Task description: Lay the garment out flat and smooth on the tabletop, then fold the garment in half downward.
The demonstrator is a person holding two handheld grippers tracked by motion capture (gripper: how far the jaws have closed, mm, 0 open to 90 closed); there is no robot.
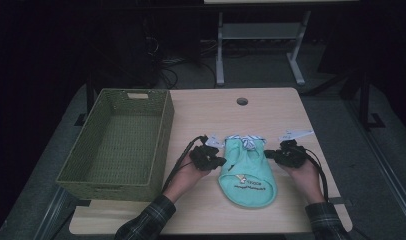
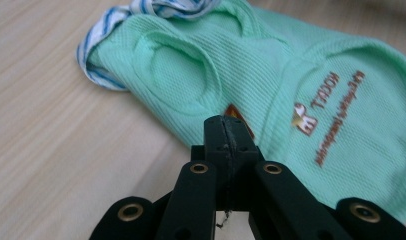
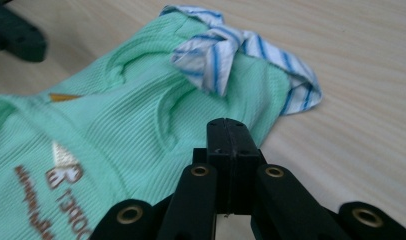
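**A:** Where does the shirt point(image 1: 248, 170) lie right now?

**B:** Flat on the desk point(image 1: 291, 107), a little right of its middle, with its rounded hem toward the near edge and its striped collar point(image 1: 247, 141) pointing to the far edge. The basket point(image 1: 160, 150) stands along the left edge, just beside the shirt's left side and apart from it.

**A:** And the two grippers?

**B:** The left gripper point(image 1: 220, 162) sits at the shirt's left side, the right gripper point(image 1: 267, 154) at its right side. Both are clenched with nothing between the jaws; in the left gripper view point(image 2: 224, 121) and the right gripper view point(image 3: 229, 123) the tips press together over the green cloth. Whether the tips rest on the cloth I can't tell.

**A:** So what would make a good pick-up?

**B:** My guess is the shirt is bound for the basket. First spread both sets of jaws, then bring each one down low at the side seam so one jaw slides under the cloth. Take a good fold, not just the edge, since thin knit slips. Grip at matching spots so it hangs even.

**A:** Risks?

**B:** Pinching one layer alone, or dragging the hem across the desk.
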